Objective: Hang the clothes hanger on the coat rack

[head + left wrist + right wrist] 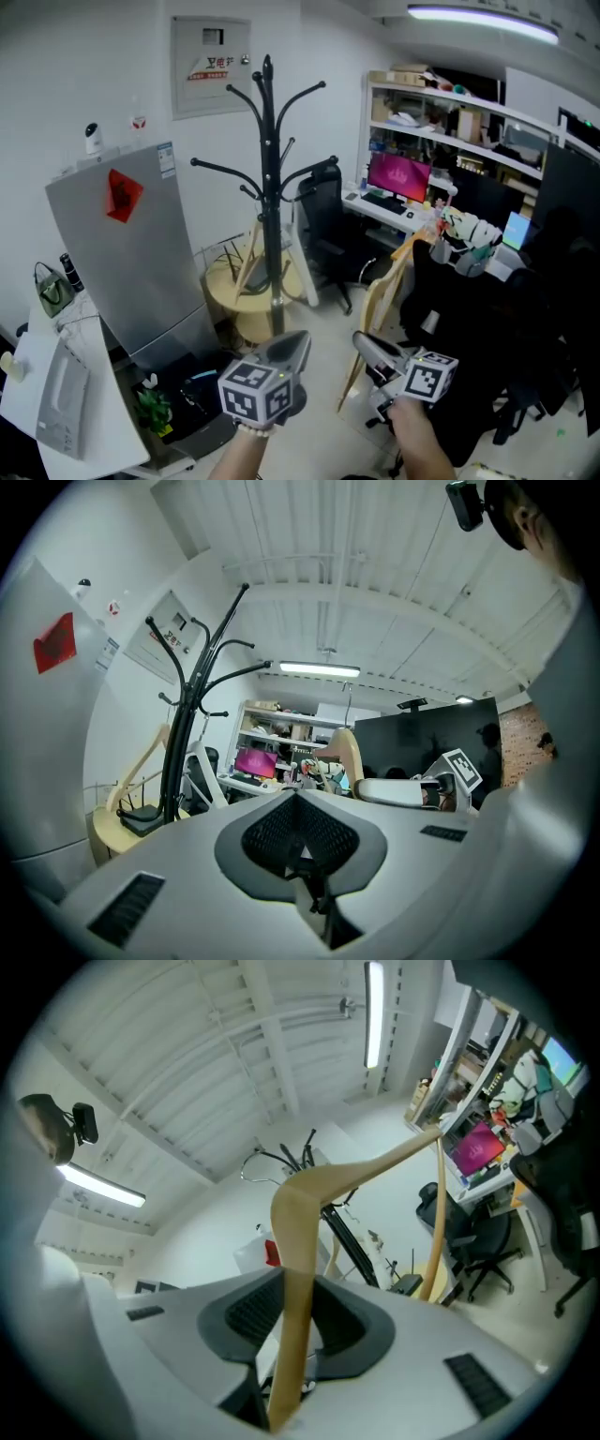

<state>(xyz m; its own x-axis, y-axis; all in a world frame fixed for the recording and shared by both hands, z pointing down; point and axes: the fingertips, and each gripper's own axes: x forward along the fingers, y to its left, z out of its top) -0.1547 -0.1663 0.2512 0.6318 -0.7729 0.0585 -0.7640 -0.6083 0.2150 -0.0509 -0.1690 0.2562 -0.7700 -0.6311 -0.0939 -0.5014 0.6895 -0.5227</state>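
Observation:
The black coat rack (269, 187) stands ahead in the middle of the room, its curved arms bare at the top; it also shows in the left gripper view (183, 724) and the right gripper view (342, 1232). My right gripper (361, 342) (298, 1283) is shut on one arm of a light wooden clothes hanger (384, 291) (309, 1194), held up and short of the rack. The left gripper (298, 342) (298, 803) is beside it, shut with nothing between its pads. A second wooden hanger (246, 258) hangs low by the rack's pole.
A grey cabinet (122, 253) with a red sticker stands left of the rack. A black office chair (323, 234) and a desk with a pink-lit monitor (398, 178) lie behind right. Dark clothing (497, 328) fills the right side. A round wooden stand (234, 291) sits at the rack's foot.

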